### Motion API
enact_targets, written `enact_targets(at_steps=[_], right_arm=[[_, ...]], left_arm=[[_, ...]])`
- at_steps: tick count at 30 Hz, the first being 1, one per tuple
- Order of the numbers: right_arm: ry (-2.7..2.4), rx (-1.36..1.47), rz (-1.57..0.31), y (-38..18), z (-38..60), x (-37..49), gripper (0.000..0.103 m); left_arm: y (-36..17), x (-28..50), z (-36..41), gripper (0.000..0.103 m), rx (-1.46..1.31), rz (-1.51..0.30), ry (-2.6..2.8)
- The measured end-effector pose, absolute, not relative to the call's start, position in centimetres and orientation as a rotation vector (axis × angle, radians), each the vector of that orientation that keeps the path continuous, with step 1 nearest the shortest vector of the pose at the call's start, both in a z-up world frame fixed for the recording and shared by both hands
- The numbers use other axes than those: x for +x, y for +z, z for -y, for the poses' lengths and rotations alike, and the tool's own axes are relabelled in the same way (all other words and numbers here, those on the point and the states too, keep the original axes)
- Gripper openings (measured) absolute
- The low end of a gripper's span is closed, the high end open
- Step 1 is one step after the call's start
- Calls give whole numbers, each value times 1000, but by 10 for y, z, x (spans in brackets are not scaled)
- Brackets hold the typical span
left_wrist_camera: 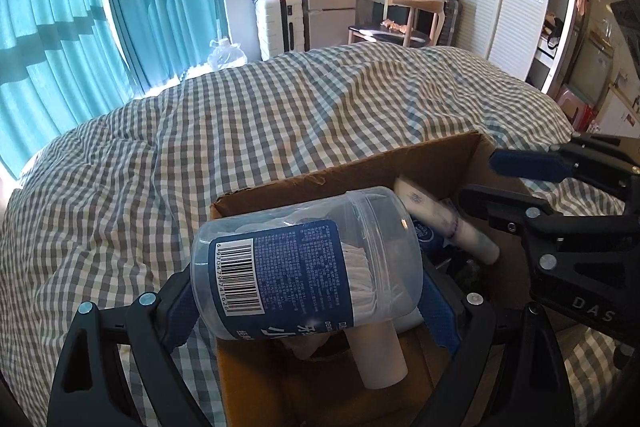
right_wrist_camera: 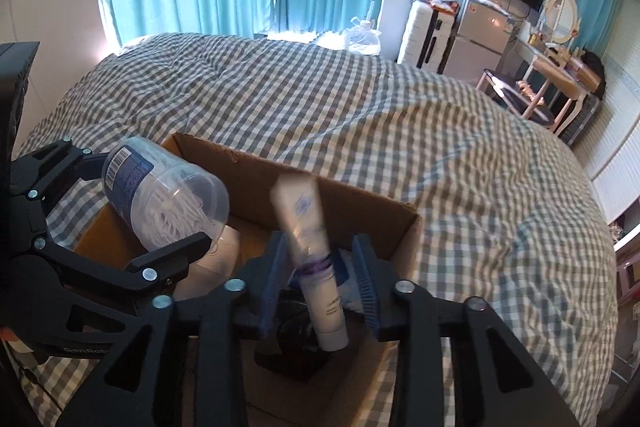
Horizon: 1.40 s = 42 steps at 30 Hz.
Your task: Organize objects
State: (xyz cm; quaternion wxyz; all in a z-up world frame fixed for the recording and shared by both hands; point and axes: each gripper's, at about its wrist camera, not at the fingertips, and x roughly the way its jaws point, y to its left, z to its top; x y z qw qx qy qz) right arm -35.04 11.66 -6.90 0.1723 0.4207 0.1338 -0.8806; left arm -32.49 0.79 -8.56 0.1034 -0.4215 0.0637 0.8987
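The left gripper (left_wrist_camera: 308,301) squeezes a jar (left_wrist_camera: 308,263) by its sides, above the near-left corner of the box (left_wrist_camera: 360,169). The jar lies tipped over, its long way running from the bottom, near the camera on the left, up and away to the lid end. It is clear plastic with a blue label, a barcode and white sticks inside (they look like cotton swabs). The right gripper (right_wrist_camera: 320,291) is wide open over the box, with a tube (right_wrist_camera: 310,251) between its fingers, touching neither. The pale tube leans in the box, cap toward the camera. The box sits on the checked bed (left_wrist_camera: 240,115).
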Motion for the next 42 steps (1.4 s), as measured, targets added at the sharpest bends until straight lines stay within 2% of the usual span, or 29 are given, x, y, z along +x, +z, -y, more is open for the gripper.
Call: enact_targets(at_steps=[2,9,13,19,23,26,35,42], right_arm=[[-2509,1171,-357,-61,-117,-347,51],[-2566,1119,-295,-33,-127,-339,61],[-2595,1051,-311,-10,-131,-326,78],[-2679,916,-214,35,-142,-300,92],[-2754,828,-195,64,-151,-271,97],[-2829,760,-209,89,-160,-244,99],[-2898,533,-153,166,-186,-156,100],[-2876,415,-170,182,-193,-86,101]], left_arm=[[-82,-322,-7,94,-1232,-178,2657],[-54,-308,-8,98,-1148,-181,2711],[-27,-296,-4,99,-1075,-196,2765],[13,-272,0,101,-982,-191,2840],[41,-249,-1,102,-899,-220,2905],[65,-229,3,102,-865,-156,2925],[144,-143,2,103,-640,-126,3022],[170,-79,3,103,-509,-114,3063]])
